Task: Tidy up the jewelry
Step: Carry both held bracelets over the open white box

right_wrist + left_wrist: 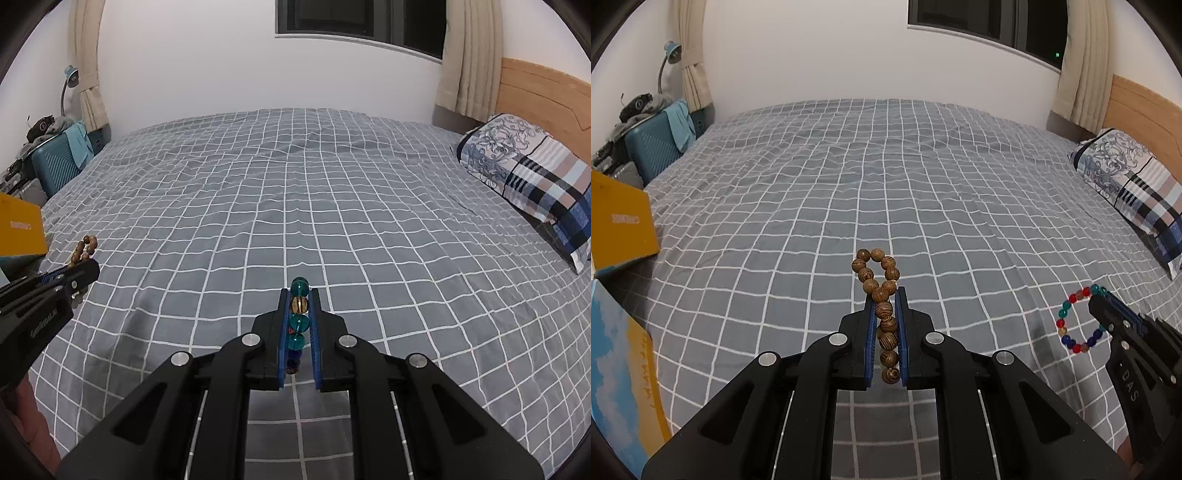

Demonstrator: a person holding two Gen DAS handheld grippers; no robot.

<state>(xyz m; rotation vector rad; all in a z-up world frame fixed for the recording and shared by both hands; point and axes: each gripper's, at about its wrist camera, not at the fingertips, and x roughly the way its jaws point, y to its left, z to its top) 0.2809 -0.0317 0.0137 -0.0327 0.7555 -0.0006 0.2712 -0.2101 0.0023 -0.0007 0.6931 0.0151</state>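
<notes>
My left gripper (pixel 885 295) is shut on a brown wooden bead bracelet (pixel 882 291); its loop sticks up past the fingertips above the grey checked bed (pixel 886 177). My right gripper (pixel 299 291) is shut on a bracelet of teal, amber, red and blue glass beads (pixel 298 314). In the left wrist view the right gripper (pixel 1102 295) is at the right edge with the coloured bracelet (pixel 1071 321) hanging from it as a ring. In the right wrist view the left gripper (pixel 88 264) is at the left edge with the wooden beads (pixel 83 249).
A yellow box (pixel 620 225) lies at the bed's left edge, with a blue and yellow box (pixel 620 373) nearer me. A patterned pillow (pixel 532 177) and wooden headboard (pixel 543 88) are at the right. A teal suitcase (pixel 653 147) stands beyond the bed's left side.
</notes>
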